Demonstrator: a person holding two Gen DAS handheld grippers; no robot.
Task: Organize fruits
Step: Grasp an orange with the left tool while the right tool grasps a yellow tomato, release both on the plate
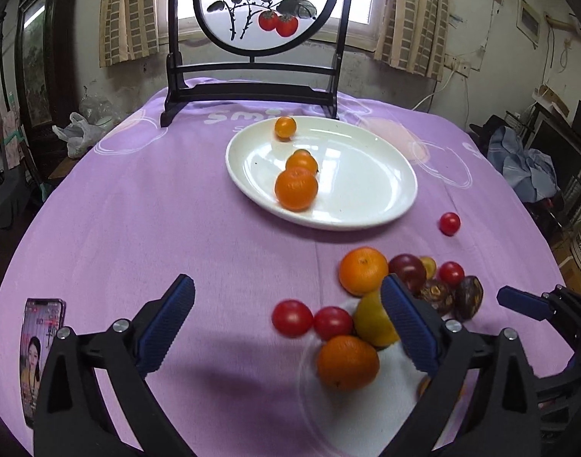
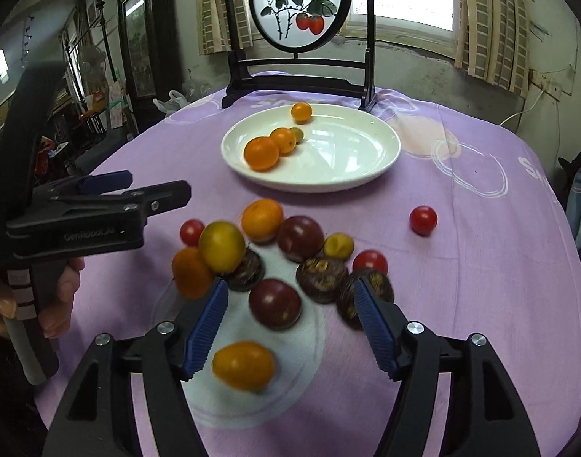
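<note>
Both grippers spread, holding nothing: left gripper over bare cloth beside the fruit pile, right gripper w/ blurred fruit btwn its jaws, untouched. Risk: round fruit looks loose, a nudge may roll it toward the table edge. White plate has lots of room; grippers sit close together.

Four orange fruits on white plate; others loose beside it.

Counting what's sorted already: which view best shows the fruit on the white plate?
Right wrist view: four orange fruits on the white plate stand apart. In the left wrist view the fruits overlap.
</note>
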